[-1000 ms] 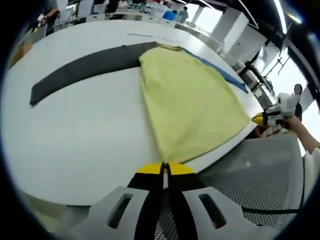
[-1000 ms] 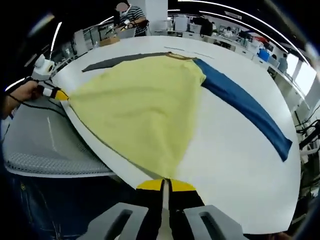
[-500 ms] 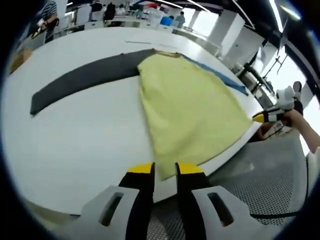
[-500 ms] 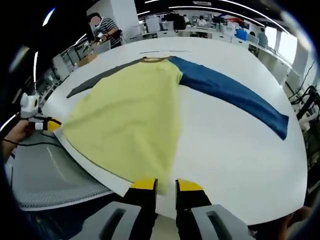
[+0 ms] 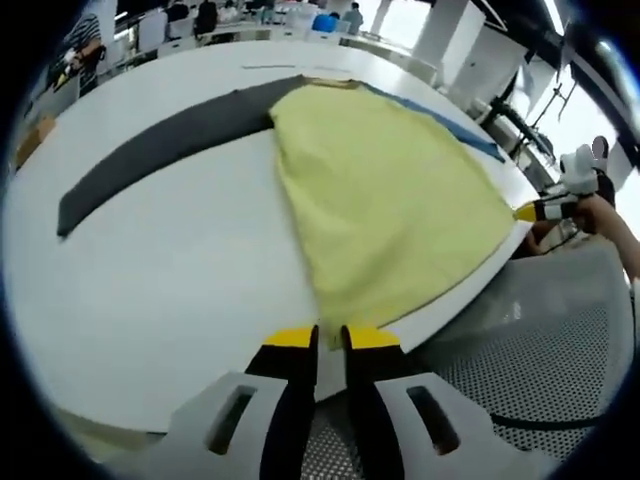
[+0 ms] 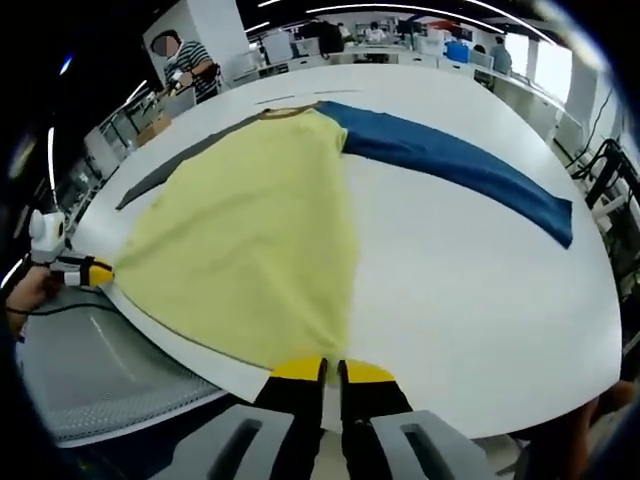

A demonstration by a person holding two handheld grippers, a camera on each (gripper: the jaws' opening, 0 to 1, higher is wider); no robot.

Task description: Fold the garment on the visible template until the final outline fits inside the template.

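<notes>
A garment with a yellow body (image 5: pixel 390 200), a grey sleeve (image 5: pixel 160 155) and a blue sleeve (image 5: pixel 450 130) lies flat on the white table (image 5: pixel 150 300). My left gripper (image 5: pixel 331 340) is at one hem corner with a narrow gap between its jaws, and the cloth ends right at the tips. At the other hem corner, my right gripper (image 6: pixel 331 370) is pinched on the yellow body (image 6: pixel 250 230). The blue sleeve (image 6: pixel 460 165) stretches to the right and the grey sleeve (image 6: pixel 170 170) to the left. Each gripper shows at the far hem corner in the other's view: right gripper (image 5: pixel 545 210), left gripper (image 6: pixel 85 270).
A grey perforated surface (image 5: pixel 500 380) lies below the table's near edge (image 6: pixel 100 370). A thin dark line (image 6: pixel 180 335) runs along the hem near that edge. A person (image 6: pixel 180 60) stands beyond the far side, among desks. A hand (image 5: pixel 600 215) holds the right gripper.
Both grippers held the hem a second ago, opened half a second ago, and have now closed in on the hem corners again. The garment has stayed flat.
</notes>
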